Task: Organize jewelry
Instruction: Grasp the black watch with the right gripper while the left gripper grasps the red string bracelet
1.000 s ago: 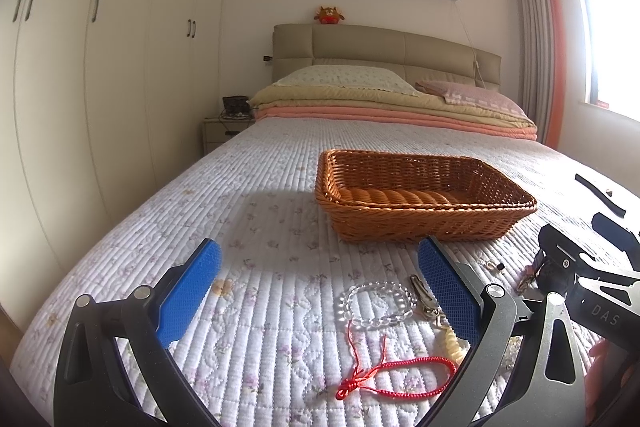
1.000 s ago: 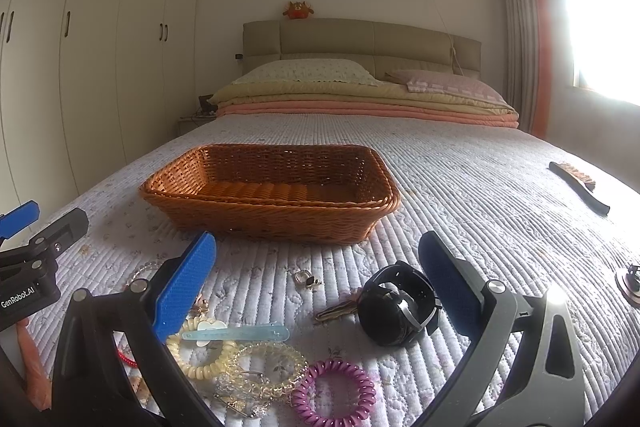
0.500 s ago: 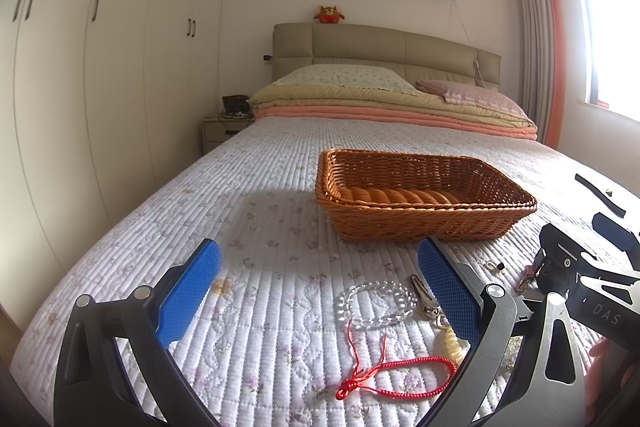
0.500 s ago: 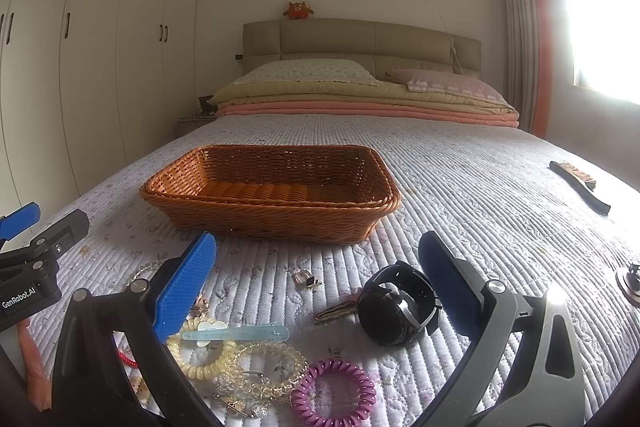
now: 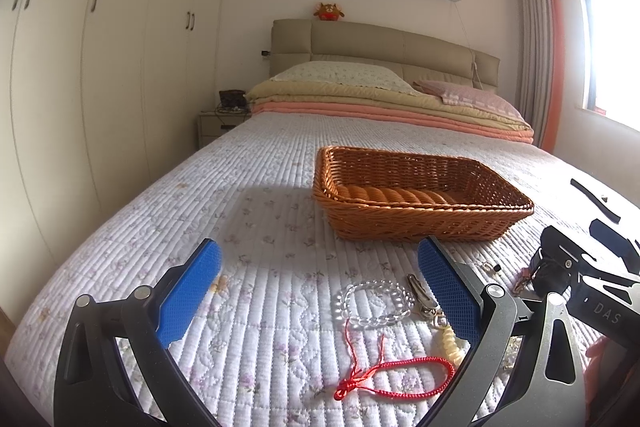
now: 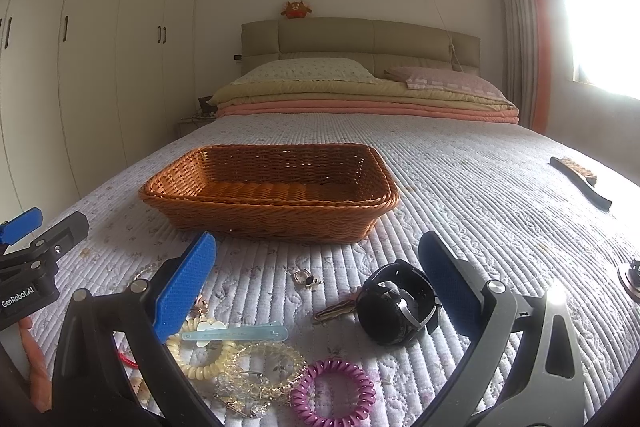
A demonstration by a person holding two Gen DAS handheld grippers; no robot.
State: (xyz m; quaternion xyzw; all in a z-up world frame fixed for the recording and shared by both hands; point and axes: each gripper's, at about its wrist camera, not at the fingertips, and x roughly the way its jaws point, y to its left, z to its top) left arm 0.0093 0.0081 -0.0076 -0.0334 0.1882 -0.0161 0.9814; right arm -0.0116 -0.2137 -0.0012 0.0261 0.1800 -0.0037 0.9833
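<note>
An empty brown wicker basket (image 5: 420,203) (image 6: 272,195) sits on the quilted bed. In the left wrist view my left gripper (image 5: 320,287) is open and empty above a clear bead bracelet (image 5: 376,303) and a red cord bracelet (image 5: 396,377). In the right wrist view my right gripper (image 6: 316,283) is open and empty above a black watch (image 6: 396,309), a purple coil hair tie (image 6: 334,393), a cream bead bracelet (image 6: 200,359), a clear yellowish bracelet (image 6: 264,367), a pale blue hair clip (image 6: 236,333) and a small ring (image 6: 306,279).
A dark brush (image 6: 580,183) lies on the quilt at the right. Folded blankets and pillows (image 6: 360,95) are stacked at the headboard. White wardrobes (image 5: 80,67) line the left wall. The other gripper (image 5: 580,279) shows at the left wrist view's right edge.
</note>
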